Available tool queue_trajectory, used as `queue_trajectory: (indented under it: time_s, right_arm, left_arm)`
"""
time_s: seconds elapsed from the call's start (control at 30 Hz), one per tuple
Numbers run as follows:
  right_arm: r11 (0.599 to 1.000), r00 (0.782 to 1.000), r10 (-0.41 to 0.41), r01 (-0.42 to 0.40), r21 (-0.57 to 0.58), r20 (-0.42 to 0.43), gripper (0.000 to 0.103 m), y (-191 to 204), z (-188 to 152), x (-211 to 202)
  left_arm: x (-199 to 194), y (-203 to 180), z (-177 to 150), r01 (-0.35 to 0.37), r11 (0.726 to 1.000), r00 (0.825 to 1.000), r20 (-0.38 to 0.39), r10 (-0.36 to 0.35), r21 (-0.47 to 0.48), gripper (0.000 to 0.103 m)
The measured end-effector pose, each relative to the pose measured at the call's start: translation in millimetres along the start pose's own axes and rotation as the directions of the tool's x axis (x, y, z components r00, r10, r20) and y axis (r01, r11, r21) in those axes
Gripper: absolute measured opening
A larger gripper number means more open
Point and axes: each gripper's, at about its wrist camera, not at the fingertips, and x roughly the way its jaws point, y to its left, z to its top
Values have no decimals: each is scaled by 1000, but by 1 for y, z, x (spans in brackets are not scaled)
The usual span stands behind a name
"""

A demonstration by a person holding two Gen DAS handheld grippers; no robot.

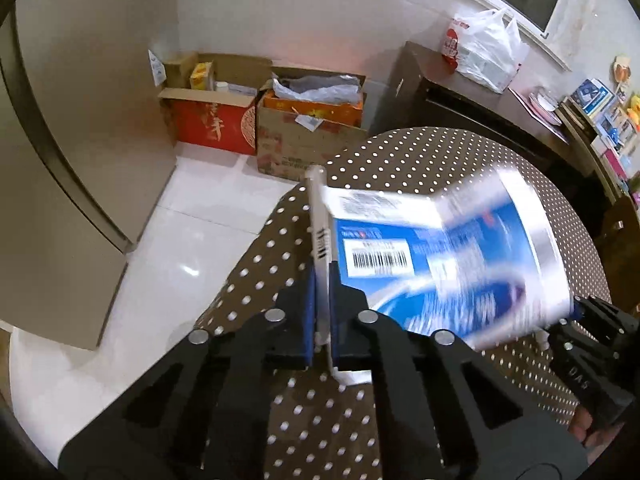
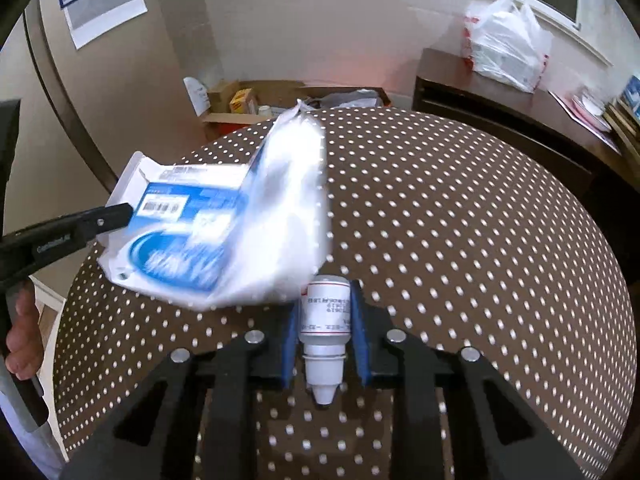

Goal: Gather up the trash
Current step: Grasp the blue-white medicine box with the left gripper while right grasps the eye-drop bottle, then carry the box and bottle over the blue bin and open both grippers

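My left gripper (image 1: 322, 280) is shut on the white edge of a blue and white plastic package (image 1: 440, 264) with a barcode, held above the round polka-dot table (image 1: 420, 152). The package is motion-blurred. In the right wrist view the same package (image 2: 192, 240) hangs at the left, pinched by the left gripper (image 2: 120, 214). My right gripper (image 2: 325, 316) is shut on a small white dropper bottle (image 2: 326, 320), its nozzle pointing back toward the camera. The right gripper also shows at the right edge of the left wrist view (image 1: 576, 316).
Open cardboard boxes (image 1: 304, 128) with bags and clutter stand on the white tile floor by the wall. A dark wooden sideboard (image 2: 500, 108) carries a white plastic bag (image 2: 504, 44). A beige fridge or cabinet (image 1: 60, 140) stands at the left.
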Motion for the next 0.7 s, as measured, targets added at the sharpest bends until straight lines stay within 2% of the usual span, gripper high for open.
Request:
queue_trajectory:
  time_s: [0.27, 0.5, 0.7]
  right_arm:
    - [999, 1000, 13, -14, 48, 24, 24, 6, -29, -30]
    - [997, 999, 35, -37, 61, 31, 24, 26, -47, -59]
    - [998, 998, 43, -45, 34, 34, 24, 59, -56, -79]
  left_arm:
    - [-36, 9, -22, -36, 999, 999, 31, 36, -3, 5]
    - [-81, 31, -44, -54, 998, 996, 66, 57, -44, 4]
    - [-123, 59, -63, -120, 989, 985, 114, 130, -90, 4]
